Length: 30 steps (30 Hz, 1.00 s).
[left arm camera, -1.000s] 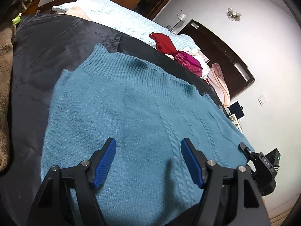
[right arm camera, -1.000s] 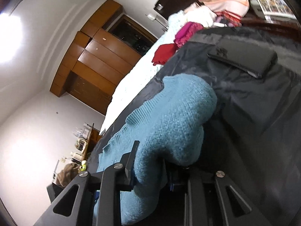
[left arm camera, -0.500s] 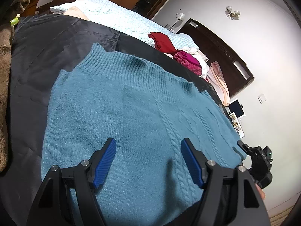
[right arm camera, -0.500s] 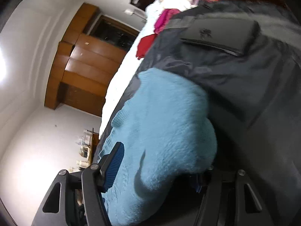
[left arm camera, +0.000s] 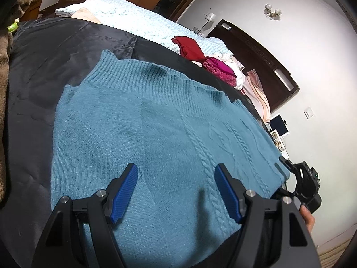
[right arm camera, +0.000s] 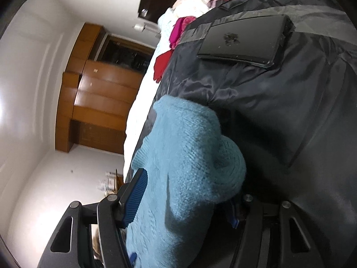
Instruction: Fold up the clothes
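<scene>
My left gripper (left arm camera: 176,192) hovers released over the flat sweater (left arm camera: 156,134) while my right gripper (right arm camera: 189,198), jaws parted, straddles its 3 o'clock edge, ready to fold.

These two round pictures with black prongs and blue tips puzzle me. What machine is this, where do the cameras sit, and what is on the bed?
No robot here: a person holds a two-finger gripper in each hand, each with a fisheye camera looking along its fingers. The left view shows the left gripper, open, above a teal cable-knit sweater spread flat on a black satin bedcover. The right gripper, open, has a bunched sweater edge between its fingers. A black laptop lies on the cover; a dark red garment lies farther up.
</scene>
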Tool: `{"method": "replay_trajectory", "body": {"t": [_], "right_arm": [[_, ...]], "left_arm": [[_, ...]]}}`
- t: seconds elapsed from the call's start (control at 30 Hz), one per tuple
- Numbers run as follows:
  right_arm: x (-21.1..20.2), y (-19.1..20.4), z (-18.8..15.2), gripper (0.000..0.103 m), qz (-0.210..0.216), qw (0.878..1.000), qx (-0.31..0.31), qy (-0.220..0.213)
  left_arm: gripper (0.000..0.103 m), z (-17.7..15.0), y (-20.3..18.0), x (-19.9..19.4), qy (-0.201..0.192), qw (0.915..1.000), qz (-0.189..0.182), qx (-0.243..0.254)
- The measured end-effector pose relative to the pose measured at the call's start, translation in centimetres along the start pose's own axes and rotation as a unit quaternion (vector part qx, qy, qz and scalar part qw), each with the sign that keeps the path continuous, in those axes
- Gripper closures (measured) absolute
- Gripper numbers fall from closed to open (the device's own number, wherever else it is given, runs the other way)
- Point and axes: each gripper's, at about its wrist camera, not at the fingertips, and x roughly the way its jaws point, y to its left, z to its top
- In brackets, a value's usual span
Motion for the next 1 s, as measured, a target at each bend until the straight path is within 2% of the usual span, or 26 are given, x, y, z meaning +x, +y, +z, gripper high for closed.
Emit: {"method": "replay_trajectory", "body": {"t": [0.03,0.07,0.1,0.13,0.3,0.53,0.63,0.8,1.0], "right_arm": [[0.1,0.0,0.0,0.040,-0.002,1.000,0.005,-0.003],[0.2,-0.1,0.1,0.048,-0.004,1.000,0.009,-0.006],[0.4,-0.1,0.0,0.058,-0.011,1.000,0.007,-0.008],[0.5,-0.2,0.0,0.074,-0.019,1.000,0.003,-0.009],[0.2,1.7,-0.4,0.080,-0.033,0.996,-0.081,-0.027],[-0.7,6.5,-1.9,0.084,-0.046,0.975,-0.210,-0.057],[-0.6,8.3,-2.9,0.085,-0.050,0.962,-0.259,-0.062],[-0.8,10.1,-4.6,0.086,-0.063,0.936,-0.340,-0.069],[-0.8,11.7,-6.6,0.086,-0.076,0.887,-0.449,-0.076]], "left_arm": [[0.028,-0.1,-0.1,0.0,0.000,1.0000,0.000,0.000],[0.028,-0.1,-0.1,0.0,0.000,1.0000,-0.001,0.000],[0.028,-0.2,-0.1,-0.1,0.001,1.0000,-0.001,0.000],[0.028,-0.2,-0.1,-0.1,0.001,1.0000,-0.002,-0.001],[0.028,-0.4,-0.3,-0.1,0.002,1.0000,-0.003,-0.002],[0.028,0.8,0.1,-0.3,0.016,0.9992,-0.009,-0.037],[0.028,2.0,-0.8,-0.4,0.026,0.9990,0.001,-0.036],[0.028,4.8,-4.8,0.5,0.068,0.9972,-0.022,-0.022],[0.025,7.9,-12.2,4.2,0.137,0.9888,-0.054,0.022]]}}
